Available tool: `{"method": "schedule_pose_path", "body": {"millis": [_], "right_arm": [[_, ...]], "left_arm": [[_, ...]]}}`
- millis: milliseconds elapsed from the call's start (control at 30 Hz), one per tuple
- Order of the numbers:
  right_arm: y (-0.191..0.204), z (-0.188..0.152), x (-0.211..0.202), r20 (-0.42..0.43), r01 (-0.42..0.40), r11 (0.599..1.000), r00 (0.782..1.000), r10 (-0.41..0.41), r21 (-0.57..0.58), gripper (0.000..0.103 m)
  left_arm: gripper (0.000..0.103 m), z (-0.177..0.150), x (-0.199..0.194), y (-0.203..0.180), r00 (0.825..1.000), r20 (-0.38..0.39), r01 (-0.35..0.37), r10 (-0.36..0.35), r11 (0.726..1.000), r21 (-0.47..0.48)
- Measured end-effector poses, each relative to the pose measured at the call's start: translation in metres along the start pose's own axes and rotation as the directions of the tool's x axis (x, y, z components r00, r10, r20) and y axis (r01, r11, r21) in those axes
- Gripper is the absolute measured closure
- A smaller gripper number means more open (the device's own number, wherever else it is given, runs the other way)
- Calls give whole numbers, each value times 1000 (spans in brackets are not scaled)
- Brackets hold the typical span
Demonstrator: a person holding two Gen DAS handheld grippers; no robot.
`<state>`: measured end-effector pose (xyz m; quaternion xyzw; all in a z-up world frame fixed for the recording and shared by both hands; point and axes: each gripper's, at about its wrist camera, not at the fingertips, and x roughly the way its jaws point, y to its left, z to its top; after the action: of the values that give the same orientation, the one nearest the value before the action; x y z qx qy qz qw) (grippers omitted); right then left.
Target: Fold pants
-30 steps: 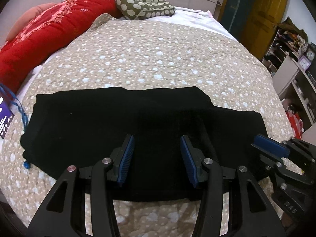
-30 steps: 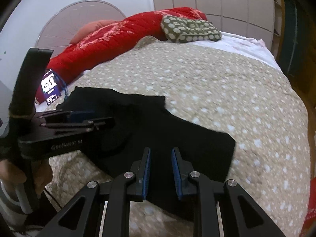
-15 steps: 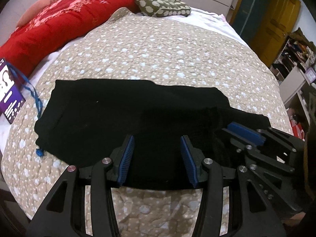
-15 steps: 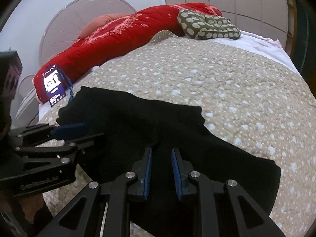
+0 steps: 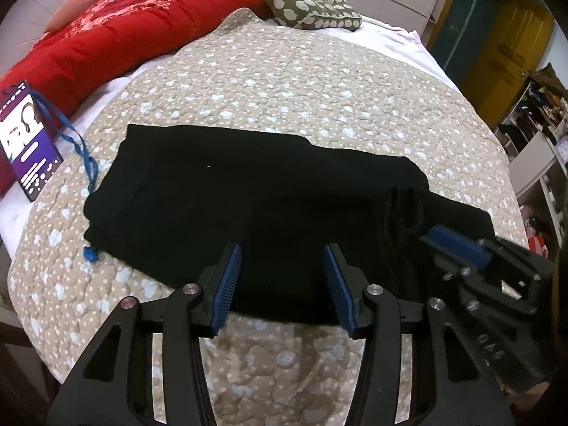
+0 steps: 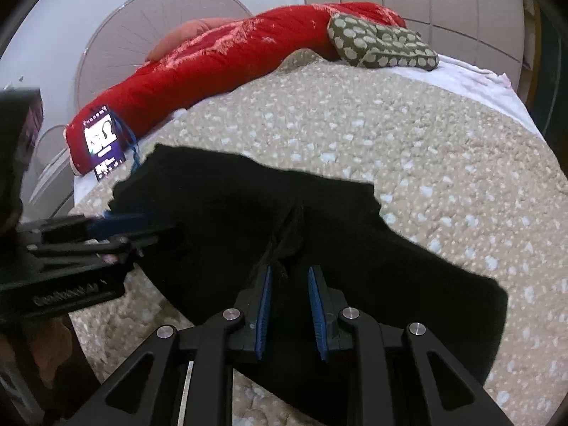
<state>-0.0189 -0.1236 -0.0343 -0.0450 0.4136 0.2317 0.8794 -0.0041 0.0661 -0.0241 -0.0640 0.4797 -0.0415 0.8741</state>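
Observation:
Black pants (image 5: 248,191) lie flat across the beige spotted quilt (image 5: 301,81), folded lengthwise, waist end at the left. My left gripper (image 5: 282,277) is open and empty over the pants' near edge. My right gripper (image 6: 289,301) is open, its fingers on either side of a raised ridge of black fabric (image 6: 287,234) without closing on it. In the left wrist view the right gripper (image 5: 461,245) sits at the right over the pants' leg end. In the right wrist view the left gripper (image 6: 117,227) sits at the left over the pants (image 6: 319,234).
A red duvet (image 5: 124,32) and an olive spotted pillow (image 5: 312,14) lie at the far side of the bed. A purple card on a blue lanyard (image 5: 28,142) lies left of the pants. Shelves (image 5: 532,135) and a yellow door (image 5: 504,42) stand at the right.
Both grippers have moved forward and left over the pants. The right gripper's jaws have opened wider and now straddle a raised fabric ridge.

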Motion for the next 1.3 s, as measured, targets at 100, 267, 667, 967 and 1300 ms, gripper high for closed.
{"method": "schedule_pose_path", "body": {"millis": [100,267,667,967,1300], "right_arm": [[1,4,-8,21,-9,1000,1000,9,2,82],[6,5,4,-5,-13,1000,1000,13,-7,79],[16,24,8,14,-56,998,998,56,-27,75],[46,64,44,2,-202,978,979,202,-52,62],[80,94,67,-34,-220,965,975,217,-144,60]], "left_arm": [[40,-2,-5,6,1000,18,5,-5,1000,-28],[40,-4,-8,17,1000,10,-6,6,999,-54],[40,-21,-11,64,1000,-12,-18,16,975,-221],[40,-29,-5,94,1000,-13,0,-6,922,-387],[39,-22,2,99,998,17,57,-55,893,-447]]}}
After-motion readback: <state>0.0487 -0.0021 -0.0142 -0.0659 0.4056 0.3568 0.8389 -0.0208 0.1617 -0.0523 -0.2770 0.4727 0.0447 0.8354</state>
